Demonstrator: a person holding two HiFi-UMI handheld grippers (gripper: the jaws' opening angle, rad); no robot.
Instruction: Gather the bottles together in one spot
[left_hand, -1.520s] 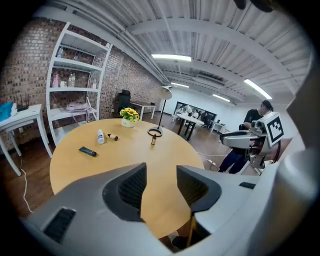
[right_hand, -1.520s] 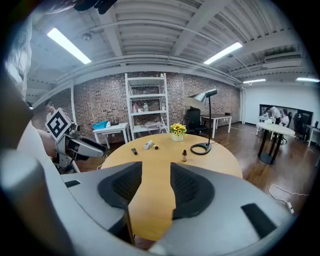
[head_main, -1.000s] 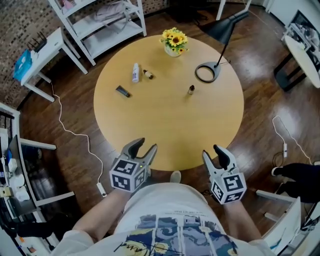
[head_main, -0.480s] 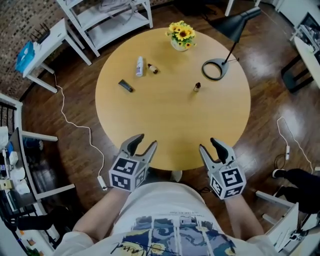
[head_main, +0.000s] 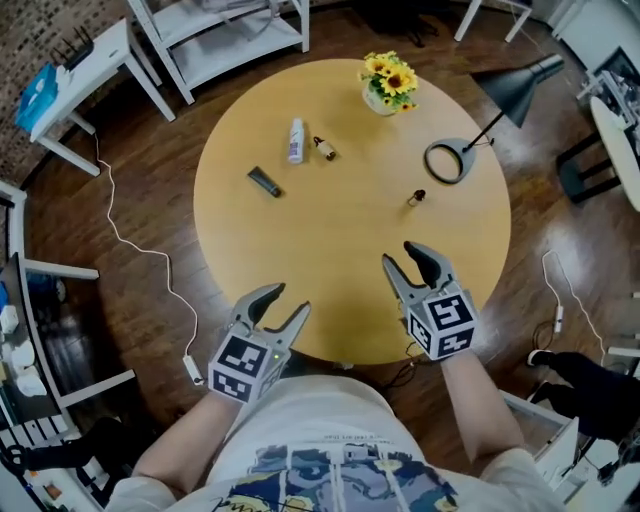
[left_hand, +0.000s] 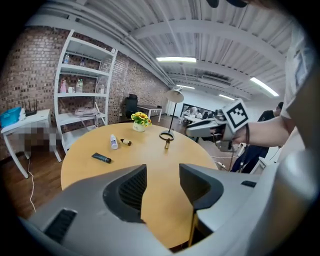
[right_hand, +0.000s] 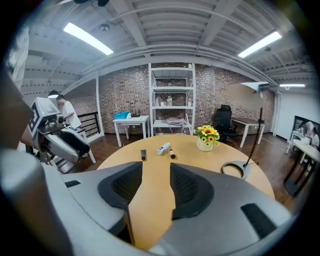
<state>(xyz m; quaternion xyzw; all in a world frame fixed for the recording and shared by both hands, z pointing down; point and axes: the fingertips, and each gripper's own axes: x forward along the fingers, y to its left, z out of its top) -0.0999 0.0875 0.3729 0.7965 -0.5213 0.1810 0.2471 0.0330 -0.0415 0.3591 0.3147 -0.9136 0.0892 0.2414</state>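
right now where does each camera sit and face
Head view: on the person's head, looking steeply down at the table; shows shirt, left gripper, right gripper.
Left gripper view: on that gripper, facing across the table; own open jaws, right gripper.
Right gripper view: on that gripper, facing the shelf; own open jaws, left gripper.
Shared: both gripper views show the sunflowers.

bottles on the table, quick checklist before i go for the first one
Empty left gripper, jaws apart: ok
Empty right gripper, jaws apart: ok
In sight: white bottle, lying brown bottle, upright brown bottle: ok
Bottles gathered in one spot: not ok, the upright one stands alone near the lamp base
Bare table between right gripper and upright brown bottle: ok
Whether the dark tube is a bottle: cannot tell
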